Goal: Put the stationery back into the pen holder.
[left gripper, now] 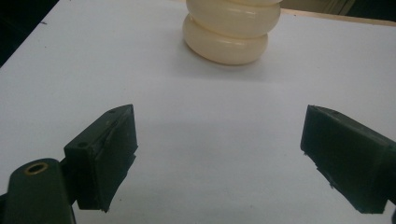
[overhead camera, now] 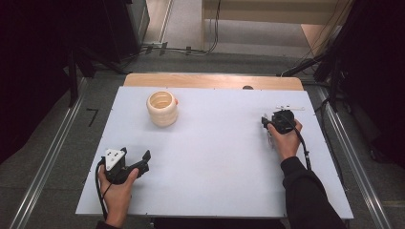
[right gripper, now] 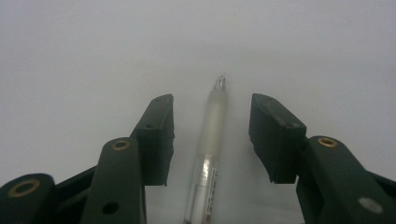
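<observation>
a clear pen (right gripper: 208, 154) lies flat on the white tabletop (overhead camera: 215, 157) between the half-open jaws of the right gripper (right gripper: 212, 135), untouched by either pad, while the left gripper (left gripper: 219, 158) gapes wide toward a cream ribbed cup (overhead camera: 162, 108).

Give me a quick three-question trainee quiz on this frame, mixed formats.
1. True or false: the right gripper has its pads pressed on the pen.
2. What stands ahead of the left gripper? A) a cream ribbed holder B) a red mug C) a blue box
3. Fill in: the pen lies on the white ____.

Key:
1. False; it lies between the open jaws, with gaps on both sides.
2. A, the cream ribbed holder.
3. table.
</observation>
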A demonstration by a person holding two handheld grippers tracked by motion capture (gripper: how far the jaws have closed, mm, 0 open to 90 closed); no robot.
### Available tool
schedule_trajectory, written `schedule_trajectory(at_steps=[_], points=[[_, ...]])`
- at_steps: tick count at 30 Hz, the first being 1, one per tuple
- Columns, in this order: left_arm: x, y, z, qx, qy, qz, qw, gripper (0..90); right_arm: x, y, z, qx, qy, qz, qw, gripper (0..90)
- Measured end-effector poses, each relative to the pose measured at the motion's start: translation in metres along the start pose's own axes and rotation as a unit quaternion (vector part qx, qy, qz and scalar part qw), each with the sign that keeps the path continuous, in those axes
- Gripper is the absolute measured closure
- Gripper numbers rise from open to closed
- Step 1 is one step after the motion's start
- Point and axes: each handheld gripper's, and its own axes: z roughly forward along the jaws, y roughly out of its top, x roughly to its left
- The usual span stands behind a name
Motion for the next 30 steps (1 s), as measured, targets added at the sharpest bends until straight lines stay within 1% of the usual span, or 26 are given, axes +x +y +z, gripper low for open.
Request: schedule_trajectory(at_steps=[1, 3, 7, 13, 18, 21, 26, 28, 30], points=[[0.000, 0.000, 0.000, 0.000, 0.000, 0.000, 1.0000, 11.3, 0.000, 0.001, 0.001, -0.001, 0.000, -0.001, 1.0000, 49.1], [0.000, 0.000, 0.000, 0.000, -0.002, -0.001, 1.0000, 11.3, -0.001, 0.003, 0.003, 0.002, 0.000, 0.006, 1.0000, 49.9], [0.000, 0.000, 0.000, -0.001, -0.002, -0.001, 1.0000, 11.2, -0.002, 0.008, 0.008, 0.008, -0.005, 0.004, 0.9999, 52.2], [0.001, 0.000, 0.000, -0.001, -0.004, -0.001, 1.0000, 11.3, -0.003, 0.011, 0.011, 0.019, -0.014, 0.003, 0.9997, 61.3], [0.000, 0.000, 0.000, -0.001, -0.003, 0.000, 1.0000, 11.3, -0.004, 0.013, 0.010, 0.028, -0.011, 0.007, 0.9995, 64.0], [0.000, 0.000, 0.000, 0.000, -0.002, 0.000, 1.0000, 11.2, -0.002, 0.014, 0.010, 0.037, -0.016, -0.003, 0.9992, 64.1], [0.000, 0.000, 0.000, -0.001, -0.003, 0.000, 1.0000, 11.3, 0.004, 0.019, 0.013, 0.051, -0.033, -0.024, 0.9979, 70.0], [0.000, 0.000, 0.000, -0.001, -0.003, -0.001, 1.0000, 11.3, 0.007, 0.020, 0.013, 0.055, -0.035, -0.027, 0.9976, 72.8], [0.000, 0.000, 0.000, 0.000, -0.004, -0.001, 1.0000, 11.3, 0.008, 0.021, 0.014, 0.058, -0.036, -0.027, 0.9973, 73.6]])
